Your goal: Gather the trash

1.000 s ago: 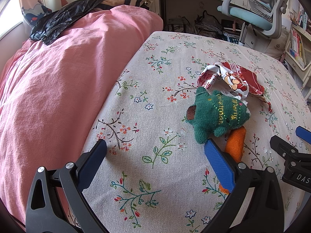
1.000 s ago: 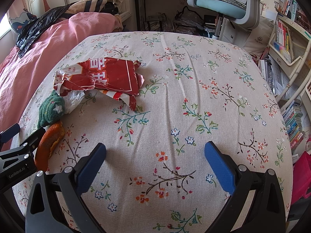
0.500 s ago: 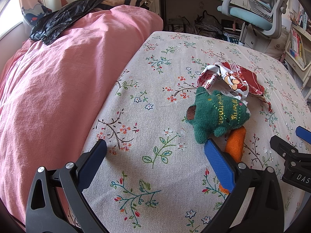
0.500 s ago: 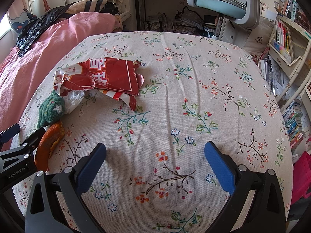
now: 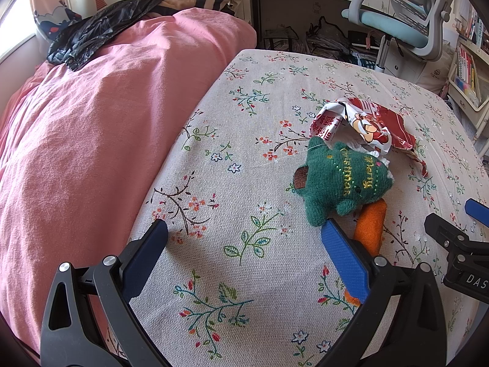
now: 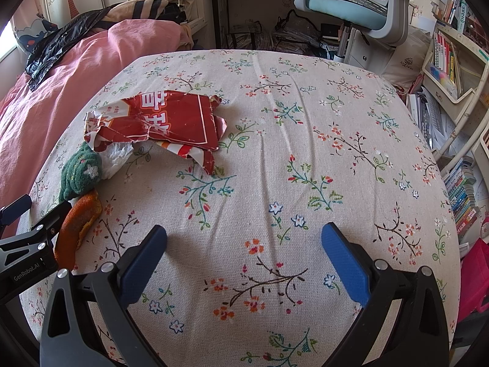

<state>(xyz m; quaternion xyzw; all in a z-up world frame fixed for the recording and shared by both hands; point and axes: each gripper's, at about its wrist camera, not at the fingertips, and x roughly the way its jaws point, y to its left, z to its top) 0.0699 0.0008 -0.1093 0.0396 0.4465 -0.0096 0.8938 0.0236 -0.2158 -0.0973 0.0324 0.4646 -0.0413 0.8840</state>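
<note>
While both the left gripper (image 5: 244, 238) and right gripper (image 6: 244, 241) hover released, the torn red-and-white foil snack wrapper (image 6: 171, 122) lies on the floral-sheeted bed (image 6: 305, 153), touching the green knitted plush toy (image 5: 339, 180), beside the orange peel (image 5: 369, 229).

one torn wrapper (image 6: 171, 122), one green plush toy (image 5: 342, 180), one orange peel (image 5: 369, 229).

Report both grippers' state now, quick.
Left gripper: open, holding nothing, above the floral cloth.
Right gripper: open, holding nothing.
</note>
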